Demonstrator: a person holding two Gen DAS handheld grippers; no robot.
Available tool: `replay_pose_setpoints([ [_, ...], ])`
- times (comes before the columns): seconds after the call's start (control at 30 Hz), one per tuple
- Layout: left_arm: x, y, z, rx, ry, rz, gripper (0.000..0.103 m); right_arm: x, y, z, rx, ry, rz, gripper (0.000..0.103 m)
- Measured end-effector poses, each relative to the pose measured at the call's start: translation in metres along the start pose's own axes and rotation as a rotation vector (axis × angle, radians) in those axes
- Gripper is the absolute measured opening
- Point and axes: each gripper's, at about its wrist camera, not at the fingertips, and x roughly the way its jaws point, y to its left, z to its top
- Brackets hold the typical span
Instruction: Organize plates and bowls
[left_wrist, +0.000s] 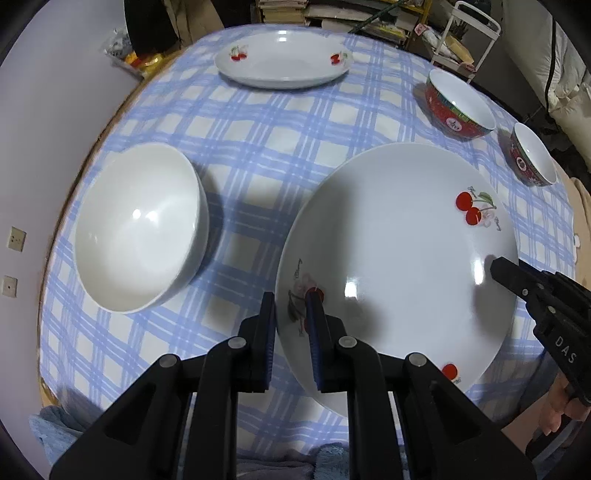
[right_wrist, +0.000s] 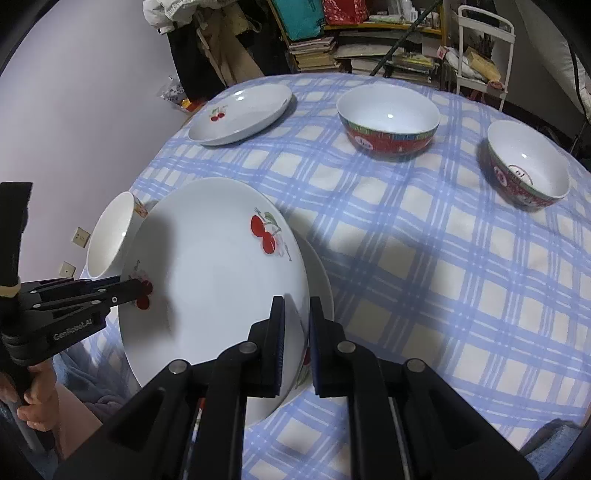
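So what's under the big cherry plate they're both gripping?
Under the lifted cherry plate, another white rim peeks out, likely a second plate. Most of it is covered.

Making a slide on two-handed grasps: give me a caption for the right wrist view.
Right gripper and left gripper clamp opposite rims of a tilted white cherry-print plate above a blue checked tablecloth.

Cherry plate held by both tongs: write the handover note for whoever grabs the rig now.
Left tongs: shut on the near cherry plate, at its left rim.
Right tongs: shut on the same plate's right rim. The plate is tilted, seemingly lifted.
On the table: second cherry plate at the far side, white bowl at the left, large red bowl and small red bowl at the right.
Done: nothing stacked yet.
Left: probably set this plate on the far one, then nest the bowls.
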Motion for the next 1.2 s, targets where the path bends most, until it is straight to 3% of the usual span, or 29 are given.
replay_pose_setpoints([
  [0.6,0.030,0.000,0.002,-0.008,0.077,0.014,0.016,0.021,-0.004,0.002,-0.026,0.049,-0.017,0.013],
  [1.2,0.049,0.006,0.011,-0.056,0.120,-0.003,0.017,0.023,0.000,0.000,-0.076,0.028,-0.067,0.013],
])
